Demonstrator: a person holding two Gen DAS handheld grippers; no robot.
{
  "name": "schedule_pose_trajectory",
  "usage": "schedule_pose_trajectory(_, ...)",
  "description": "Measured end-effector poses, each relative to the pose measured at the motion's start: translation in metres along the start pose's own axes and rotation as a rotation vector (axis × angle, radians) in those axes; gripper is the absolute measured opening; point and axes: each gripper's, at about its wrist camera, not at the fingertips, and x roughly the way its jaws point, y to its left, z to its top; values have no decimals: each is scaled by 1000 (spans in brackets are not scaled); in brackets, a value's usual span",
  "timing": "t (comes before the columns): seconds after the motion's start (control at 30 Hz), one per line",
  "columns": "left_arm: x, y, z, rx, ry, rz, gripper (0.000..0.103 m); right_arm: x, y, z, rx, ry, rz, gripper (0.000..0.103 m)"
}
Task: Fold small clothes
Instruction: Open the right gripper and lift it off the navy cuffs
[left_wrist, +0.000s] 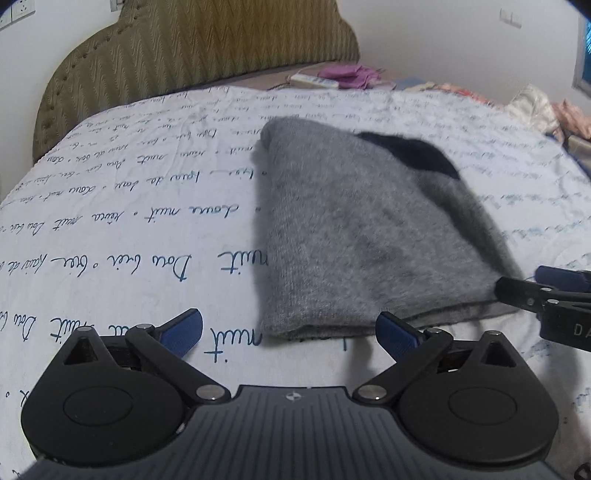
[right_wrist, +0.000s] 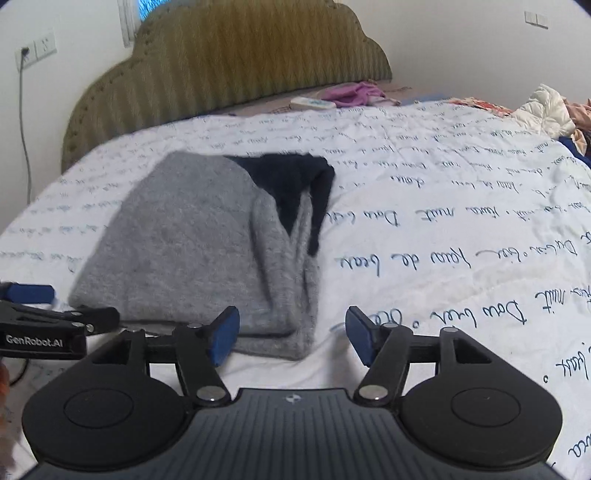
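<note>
A grey knitted garment (left_wrist: 354, 229) with a black part (left_wrist: 410, 153) at its far end lies folded on the white bedsheet with blue script (left_wrist: 129, 206). My left gripper (left_wrist: 288, 332) is open and empty, just short of the garment's near edge. In the right wrist view the same grey garment (right_wrist: 184, 240) lies ahead, its black part (right_wrist: 295, 184) at the far right. My right gripper (right_wrist: 291, 336) is open and empty at the garment's near right corner. The left gripper also shows at the left edge of the right wrist view (right_wrist: 48, 314), and the right gripper at the right edge of the left wrist view (left_wrist: 532, 291).
An olive padded headboard (right_wrist: 236, 70) stands at the far side of the bed. A purple cloth (right_wrist: 351, 92) and a white flat object (right_wrist: 312, 103) lie near it. A pile of clothes (right_wrist: 546, 110) sits at the far right. A wall socket with a cable (right_wrist: 24, 55) is at the left.
</note>
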Motion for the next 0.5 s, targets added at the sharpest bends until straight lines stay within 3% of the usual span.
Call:
schedule_pose_trajectory(0.23,-4,16,10,-46,-6,-11,102,-1,-3,7,22,0,33,73)
schedule_pose_trajectory(0.5,17,39,44,-159,-6,-106,102,30,-25,27,118,33,118,73)
